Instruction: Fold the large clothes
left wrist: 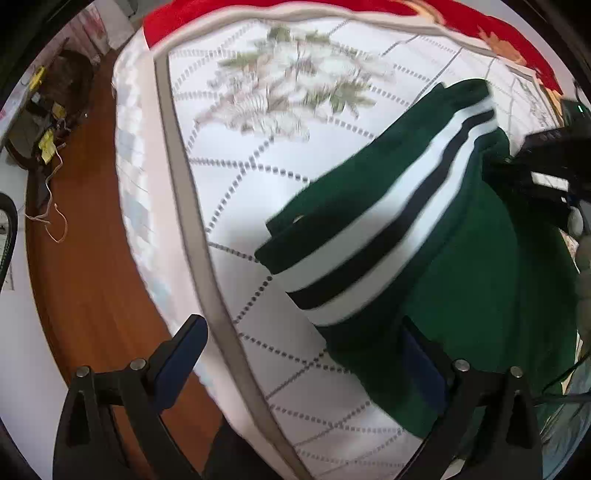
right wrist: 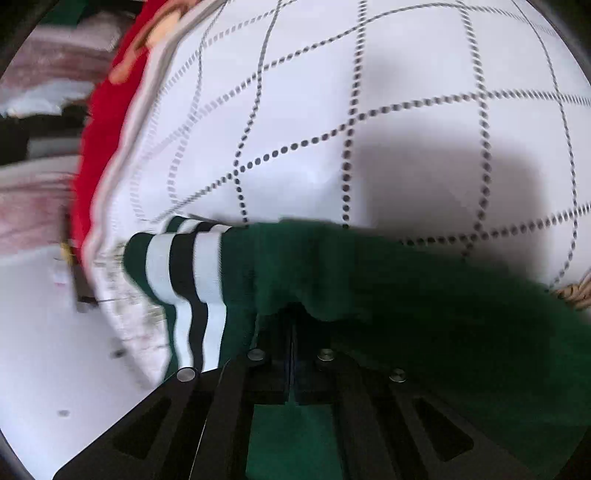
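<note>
Fingers [left wrist: 177, 358] of your left gripper [left wrist: 299, 354] stand spread wide with nothing between them, one blue-padded finger over the bed's side edge, the other just above the green cloth. Your right gripper [right wrist: 291, 369] has its jaws pressed together, and the green garment [right wrist: 388, 295] bunches over the tips, pinched between them; the right wrist view is blurred, so the exact spot of the pinch is hard to make out.

That garment is a dark green piece of clothing [left wrist: 480, 280] with a band of two white stripes [left wrist: 369, 236] and one black stripe between them. It lies partly folded on the bed [left wrist: 280, 184], toward the side edge nearest your left gripper, with the striped band on top and one dark green hem pointing toward the middle of the bed. In the right wrist view the striped band [right wrist: 184, 280] hangs near the bed's edge.

A white cover with dotted grey grid lines and a faded leaf print [left wrist: 295, 81] tops the bed, and a grey piping strip [left wrist: 192, 206] runs along its side edge. A red blanket [left wrist: 229, 14] lies along the far edge. Beside the bed you see a brown wooden floor [left wrist: 85, 258] with a loose cord [left wrist: 51, 218] on it.
</note>
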Demonstrator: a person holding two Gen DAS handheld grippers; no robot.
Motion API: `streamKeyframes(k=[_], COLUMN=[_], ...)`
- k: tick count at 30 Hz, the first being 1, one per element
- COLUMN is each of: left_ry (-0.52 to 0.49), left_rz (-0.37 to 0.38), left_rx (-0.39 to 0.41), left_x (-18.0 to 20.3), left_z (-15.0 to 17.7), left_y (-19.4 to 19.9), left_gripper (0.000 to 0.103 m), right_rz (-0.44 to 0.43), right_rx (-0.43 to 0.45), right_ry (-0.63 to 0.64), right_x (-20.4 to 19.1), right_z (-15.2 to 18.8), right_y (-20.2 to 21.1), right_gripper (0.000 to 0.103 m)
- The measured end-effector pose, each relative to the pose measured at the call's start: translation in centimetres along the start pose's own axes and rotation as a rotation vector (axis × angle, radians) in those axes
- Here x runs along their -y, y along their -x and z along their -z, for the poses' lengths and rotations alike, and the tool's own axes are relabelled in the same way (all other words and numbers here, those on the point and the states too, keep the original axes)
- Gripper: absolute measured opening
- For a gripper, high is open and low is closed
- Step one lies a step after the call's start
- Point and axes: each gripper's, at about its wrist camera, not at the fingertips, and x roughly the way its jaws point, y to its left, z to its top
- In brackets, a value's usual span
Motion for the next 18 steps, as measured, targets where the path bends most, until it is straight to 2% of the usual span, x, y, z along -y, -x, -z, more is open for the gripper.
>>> streamKeyframes(k=[2, 4, 5, 6, 10, 13, 16, 18], left_ry=[-0.055, -0.136, -0.165, -0.189, -0.226, -0.262, -0.334, -0.37], left_rz=[-0.015, -0.021, -0.008, 0.005, 0.107, 0.13, 0.108, 0.121], left_rx=[0.069, 0.124, 0.148, 0.169, 0.193, 0.151, 0.084, 0.088], left_x=[1.1, 2.8, 3.7, 4.5, 7.9, 10.8, 13.0, 13.7], left_z=[-0.3, -1.4, -2.3, -3.4, -9.7, -13.5, -15.7, -16.0], left_y=[2.9, 4.7, 5.2, 5.5, 4.1, 1.3, -2.0, -2.9], left_gripper=[0.101, 0.101, 0.101, 0.101, 0.101, 0.101, 0.1, 0.086], right_rz=[-0.048, -0.059, -0.064, -0.071, -0.038, -0.014, -0.028, -0.026], right_rx=[0.015, 0.057, 0.081, 0.097, 0.158, 0.207, 0.258, 0.285], right_ry=[-0.018, -0.018, -0.029, -0.046, -0.167, -0.297, -0.423, -0.485], right_x=[0.9, 2.2, 3.1, 4.3, 9.7, 14.8, 18.6, 20.7], right_z=[1.2, 3.1, 4.4, 5.5, 10.5, 14.7, 17.7, 19.5], right_y=[2.1, 4.9, 6.3, 7.4, 10.6, 12.8, 13.6, 14.4], right_gripper=[0.014, 0.032, 0.046, 0.051, 0.051, 0.051, 0.051, 0.051])
